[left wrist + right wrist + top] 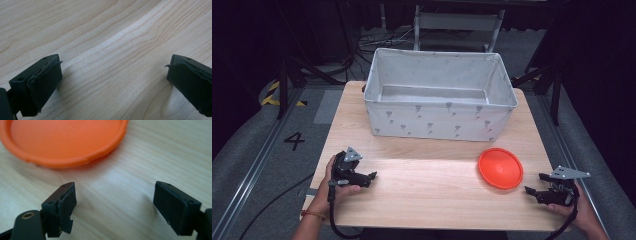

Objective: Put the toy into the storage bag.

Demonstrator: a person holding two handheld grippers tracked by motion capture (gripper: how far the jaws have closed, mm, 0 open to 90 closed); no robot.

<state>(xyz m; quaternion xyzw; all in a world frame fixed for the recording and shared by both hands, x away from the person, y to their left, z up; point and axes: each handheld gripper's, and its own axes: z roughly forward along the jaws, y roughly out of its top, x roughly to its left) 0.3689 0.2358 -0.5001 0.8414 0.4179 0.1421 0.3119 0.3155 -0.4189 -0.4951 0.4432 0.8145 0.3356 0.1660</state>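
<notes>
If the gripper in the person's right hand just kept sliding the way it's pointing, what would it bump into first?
Most likely the orange plastic disc. The right gripper is open with nothing between its jaws, and bare wooden table lies between it and the disc's rim. The disc sits a little off to one side, so it might just clip the edge.

The disc [500, 168] near the right edge of the worktop [422, 185] is bright orange, one flat colour across its face and raised rim. The worktop is pale wood with fine, wavy grain lines. The fabric box [439, 95] along the far edge is light grey-white, dotted with small dark grey motifs in scattered rows. Both the left gripper [373, 176] and the right gripper [534, 184] are black with matt black pads, each topped by a grey three-cornered plate.
</notes>
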